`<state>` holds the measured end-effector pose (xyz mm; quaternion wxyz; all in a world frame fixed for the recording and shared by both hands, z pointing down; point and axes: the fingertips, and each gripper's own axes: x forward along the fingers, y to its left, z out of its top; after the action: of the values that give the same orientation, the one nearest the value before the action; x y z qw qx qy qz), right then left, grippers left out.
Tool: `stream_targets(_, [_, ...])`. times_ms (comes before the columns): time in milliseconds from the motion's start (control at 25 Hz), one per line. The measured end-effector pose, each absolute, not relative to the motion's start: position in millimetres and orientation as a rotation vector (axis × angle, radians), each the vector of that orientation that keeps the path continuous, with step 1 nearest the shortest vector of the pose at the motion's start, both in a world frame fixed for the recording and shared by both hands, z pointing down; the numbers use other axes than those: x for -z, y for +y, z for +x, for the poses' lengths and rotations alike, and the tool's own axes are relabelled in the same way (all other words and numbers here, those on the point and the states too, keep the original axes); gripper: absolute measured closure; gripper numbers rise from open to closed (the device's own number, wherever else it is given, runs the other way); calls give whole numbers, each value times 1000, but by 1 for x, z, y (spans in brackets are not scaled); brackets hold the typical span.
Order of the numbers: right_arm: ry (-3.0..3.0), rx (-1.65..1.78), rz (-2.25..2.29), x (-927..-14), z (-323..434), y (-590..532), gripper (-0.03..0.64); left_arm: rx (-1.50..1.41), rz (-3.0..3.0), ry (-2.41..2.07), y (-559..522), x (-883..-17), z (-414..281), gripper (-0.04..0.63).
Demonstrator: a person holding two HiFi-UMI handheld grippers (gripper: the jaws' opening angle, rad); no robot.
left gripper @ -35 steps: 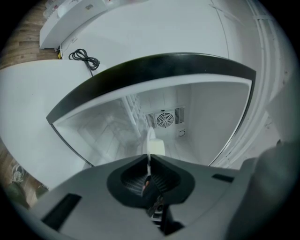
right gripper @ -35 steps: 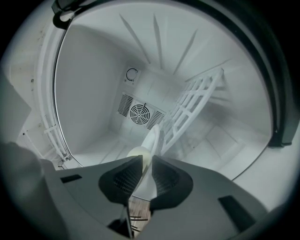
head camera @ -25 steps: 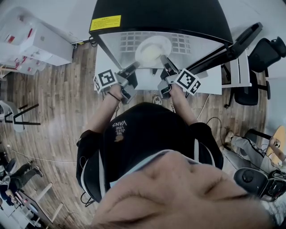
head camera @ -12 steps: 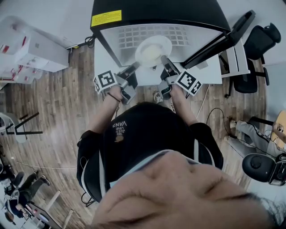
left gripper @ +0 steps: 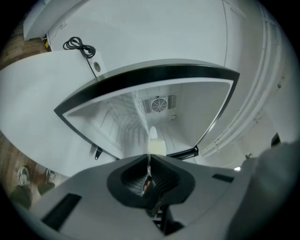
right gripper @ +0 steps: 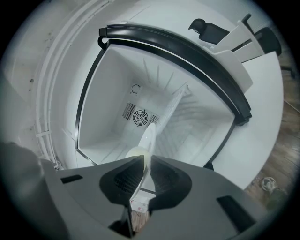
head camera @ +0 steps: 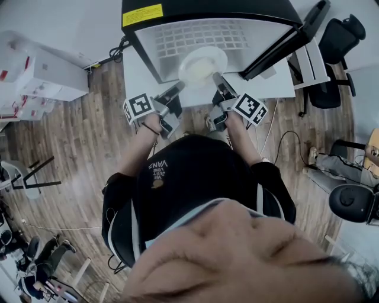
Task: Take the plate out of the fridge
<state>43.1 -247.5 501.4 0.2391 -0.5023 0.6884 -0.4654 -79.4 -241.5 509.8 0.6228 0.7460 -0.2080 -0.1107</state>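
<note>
A round white plate (head camera: 202,65) hangs at the mouth of the open black-topped fridge (head camera: 207,13), gripped from both sides. My left gripper (head camera: 179,88) is shut on its left rim and my right gripper (head camera: 217,79) on its right rim. In the left gripper view the plate (left gripper: 152,137) shows edge-on, running up out of the closed jaws of the left gripper (left gripper: 149,162). The right gripper view shows the same thin plate (right gripper: 148,137) rising from the right gripper (right gripper: 144,161), with the fridge's white inside behind it.
The fridge door (head camera: 283,54) stands open to the right. A wire shelf (head camera: 201,36) lies inside, and a fan vent (right gripper: 139,116) sits on the back wall. Office chairs (head camera: 339,35) stand at the right and white boxes (head camera: 44,72) at the left, on a wooden floor.
In the head view the fridge has slid up and away while the plate and both grippers keep their place, so the plate stands further out of the opening. Both grips are unchanged.
</note>
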Motion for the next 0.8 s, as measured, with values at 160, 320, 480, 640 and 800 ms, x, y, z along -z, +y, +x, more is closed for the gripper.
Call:
stream_targets(160, [1872,1264,-1388,-504,40,-238,565,238,1721,-468,-235,-514,-83,568])
stream_targets(320, [1862,1255,-1390,-504,38,-230,565,235,1726,-455,-227,-513,-84,567])
stream_targets(480, [1861,1250,-1385,-504,38,-221,565,225,1735,-463,-218,-514,-86,568])
stream_targets(640, [1857,1256,-1377,-505,40,-211,565,228,1736,-461,-208,-513,-84,568])
stream_targets(800, [1871,1251,-1376,-503,48,-202,565,236,1741,-462,-198,-512,-76,568])
